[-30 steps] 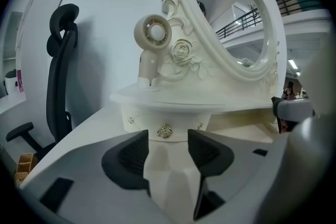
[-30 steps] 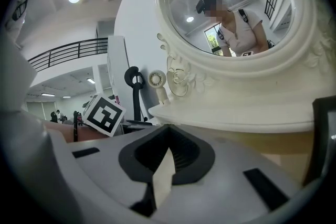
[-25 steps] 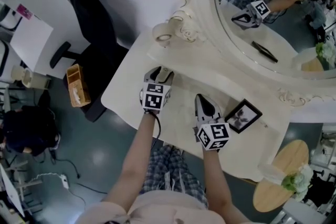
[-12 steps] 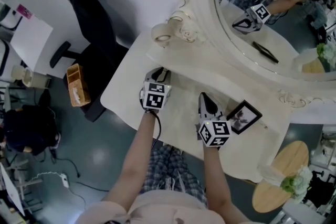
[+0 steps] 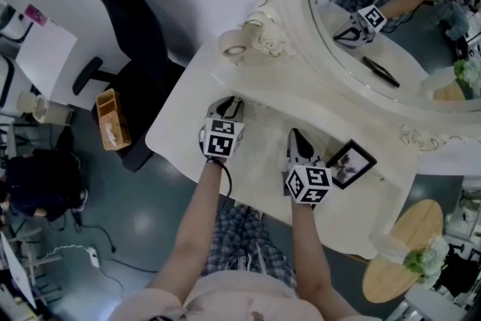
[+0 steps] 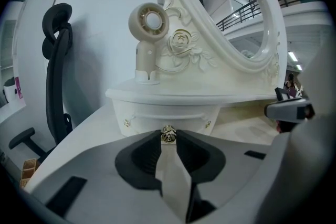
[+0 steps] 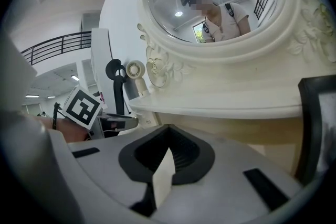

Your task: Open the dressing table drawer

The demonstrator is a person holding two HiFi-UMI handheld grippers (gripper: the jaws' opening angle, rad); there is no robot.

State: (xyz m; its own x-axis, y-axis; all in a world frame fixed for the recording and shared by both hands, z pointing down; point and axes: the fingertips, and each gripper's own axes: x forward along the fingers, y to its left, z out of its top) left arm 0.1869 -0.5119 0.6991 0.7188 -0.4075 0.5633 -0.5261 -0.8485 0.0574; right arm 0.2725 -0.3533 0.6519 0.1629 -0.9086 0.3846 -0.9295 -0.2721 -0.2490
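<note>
The person's two arms are reaching forward from the body, out over the front edge of the dressing table (image 5: 176, 137). The left arm is stretching further out. Its hand is holding the left gripper (image 5: 231, 103) so that it is pointing forward and a bit down. In the left gripper view, the left gripper (image 6: 168, 137) is pinching the little gold knob (image 6: 168, 134) between its tips. The knob is sitting in the middle of the drawer (image 6: 157, 117), and the drawer is looking closed.

The right arm is bending in closer. The right gripper (image 5: 296, 136) is pointing across the table top, just beside a black picture frame (image 5: 351, 164). In its own view, the right gripper (image 7: 167, 128) is keeping its tips together with nothing between them.

Further back, a cream hair dryer (image 6: 148, 23) is standing on the shelf above the drawer. Behind it, the big oval mirror (image 5: 391, 19) is showing the person and one gripper. A black chair (image 5: 131, 19) is standing off to the left.
</note>
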